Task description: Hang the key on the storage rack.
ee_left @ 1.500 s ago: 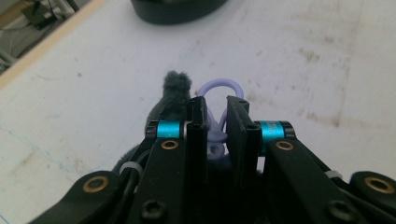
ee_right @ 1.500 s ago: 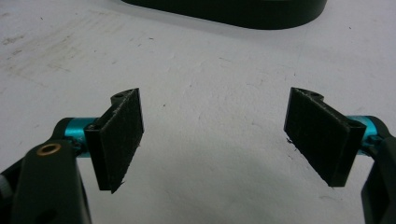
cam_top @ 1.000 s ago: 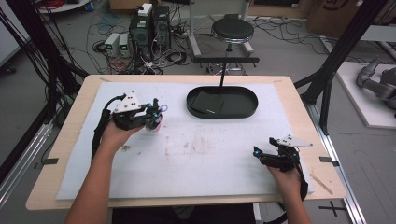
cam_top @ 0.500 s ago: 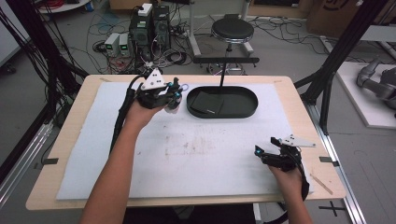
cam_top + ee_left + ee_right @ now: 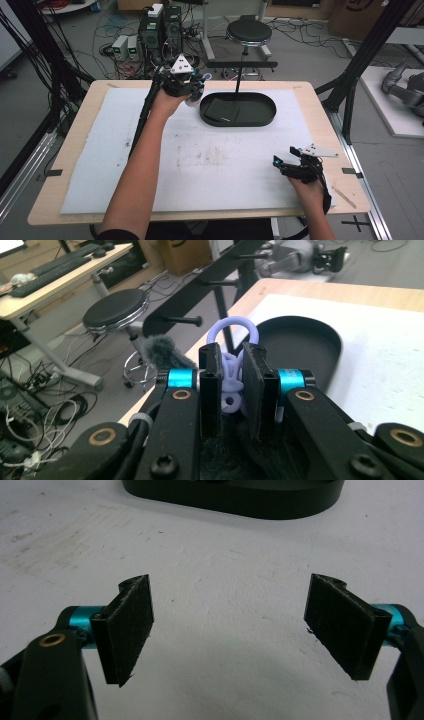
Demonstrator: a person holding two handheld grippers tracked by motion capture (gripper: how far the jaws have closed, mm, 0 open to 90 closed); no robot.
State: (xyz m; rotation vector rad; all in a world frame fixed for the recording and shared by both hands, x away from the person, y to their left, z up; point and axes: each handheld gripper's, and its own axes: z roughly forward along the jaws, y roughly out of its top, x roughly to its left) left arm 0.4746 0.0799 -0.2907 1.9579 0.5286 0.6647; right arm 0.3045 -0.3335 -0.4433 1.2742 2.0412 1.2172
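My left gripper (image 5: 192,92) hangs just beside the left end of the black oval tray (image 5: 260,120), its fingers (image 5: 255,385) closed on a pale purple plastic toy (image 5: 233,367). A dark flat piece (image 5: 222,110) lies inside the tray. My right gripper (image 5: 227,625) rests low over the bench (image 5: 90,165), fingers spread wide and empty.

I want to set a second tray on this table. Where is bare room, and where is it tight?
The white mat is bare between the left forearm and the right gripper, and left of that forearm. It is crowded at the far edge, where the left gripper, shut on a lilac ringed object, meets the black oval tray.
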